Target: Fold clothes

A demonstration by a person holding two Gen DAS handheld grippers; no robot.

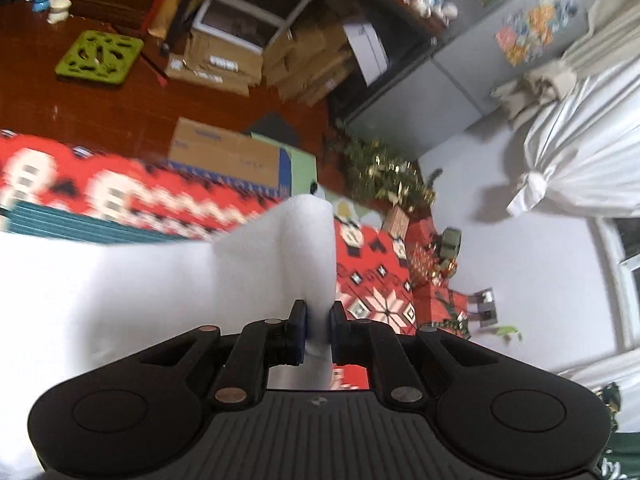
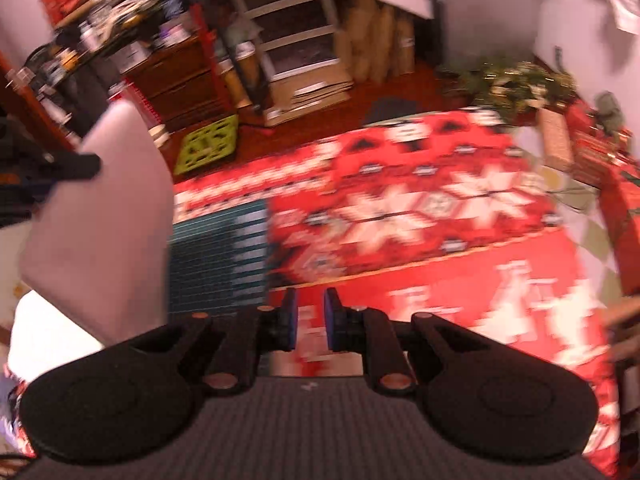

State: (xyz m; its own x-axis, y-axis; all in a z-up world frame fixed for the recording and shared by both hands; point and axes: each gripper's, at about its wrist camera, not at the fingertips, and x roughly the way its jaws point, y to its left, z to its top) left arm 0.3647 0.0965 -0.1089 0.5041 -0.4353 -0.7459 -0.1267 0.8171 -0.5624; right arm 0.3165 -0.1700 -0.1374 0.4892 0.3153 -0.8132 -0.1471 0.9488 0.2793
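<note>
A white garment hangs lifted over the table, and my left gripper is shut on its upper edge, the cloth bunched between the blue pads. In the right wrist view the same garment hangs at the left, with a black part of the left tool at its top. My right gripper has its jaws narrowly apart. Blurred red patterned fabric fills the gap, and I cannot tell whether it is gripped or lies behind. A red snowflake cloth covers the table below.
A teal striped piece lies on the red cloth. Beyond the table are a cardboard box, a green mat on the wooden floor, a shelf unit, a grey fridge, tinsel greenery and a white curtain.
</note>
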